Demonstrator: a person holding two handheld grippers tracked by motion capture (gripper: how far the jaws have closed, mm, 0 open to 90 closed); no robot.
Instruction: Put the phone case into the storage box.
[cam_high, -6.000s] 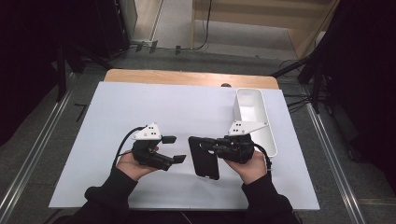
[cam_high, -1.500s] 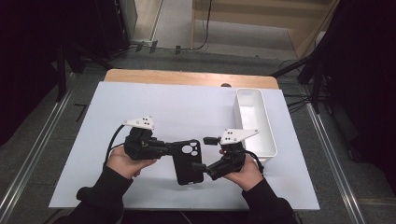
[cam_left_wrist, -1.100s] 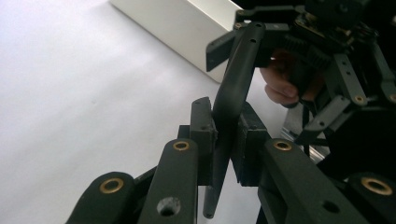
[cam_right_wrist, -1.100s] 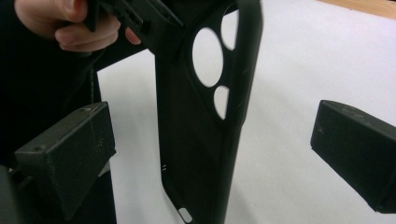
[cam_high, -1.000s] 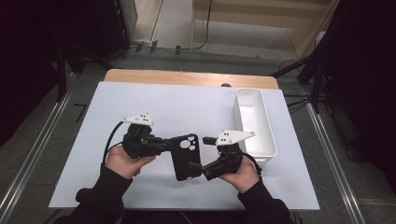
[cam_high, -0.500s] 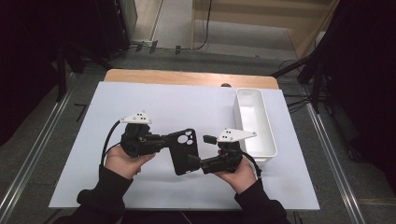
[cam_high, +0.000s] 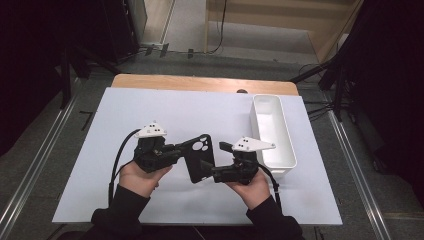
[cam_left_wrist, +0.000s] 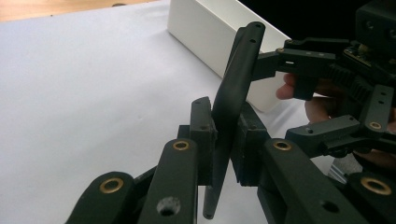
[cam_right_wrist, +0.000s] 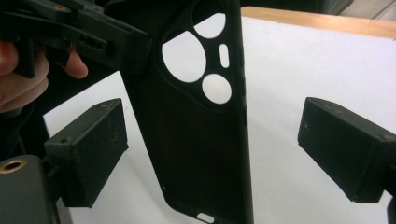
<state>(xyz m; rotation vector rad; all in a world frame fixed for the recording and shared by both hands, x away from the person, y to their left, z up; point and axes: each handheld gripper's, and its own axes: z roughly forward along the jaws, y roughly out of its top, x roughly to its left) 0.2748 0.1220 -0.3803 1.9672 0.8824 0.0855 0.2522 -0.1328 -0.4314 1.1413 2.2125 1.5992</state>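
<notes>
Phone case (cam_high: 200, 157): black, with round camera cut-outs near one end. It is held raised above the white worktop (cam_high: 165, 112), between the two grippers, near the front middle. In the high view it is seen tilted, the cut-out end toward the far side. In the left gripper view the case (cam_left_wrist: 231, 100) is seen edge-on, standing nearly upright. In the right gripper view the case (cam_right_wrist: 196, 116) is seen with its cut-outs at the top.

Left gripper (cam_high: 172, 150): held in the left hand (cam_high: 142, 175). Its fingers (cam_left_wrist: 203, 135) are closed on the case, one pad pressed against each face near the lower part of the edge.

Right gripper (cam_high: 212, 172): held in the right hand (cam_high: 252, 187), just beside the case's right edge. Its fingers (cam_right_wrist: 91, 147) are spread wide, one on each side of the case; a clear gap is seen between each pad and the case, so no grip is made. In the left gripper view the right gripper (cam_left_wrist: 299, 93) is seen beyond the case, its fingers parted.

Bin (cam_high: 272, 132): white, long and narrow, set on the worktop's right side, lengthways from near to far. It is just beside the right gripper's grey plate.

Worktop edge (cam_high: 200, 82): a wooden strip is seen along the far side.
</notes>
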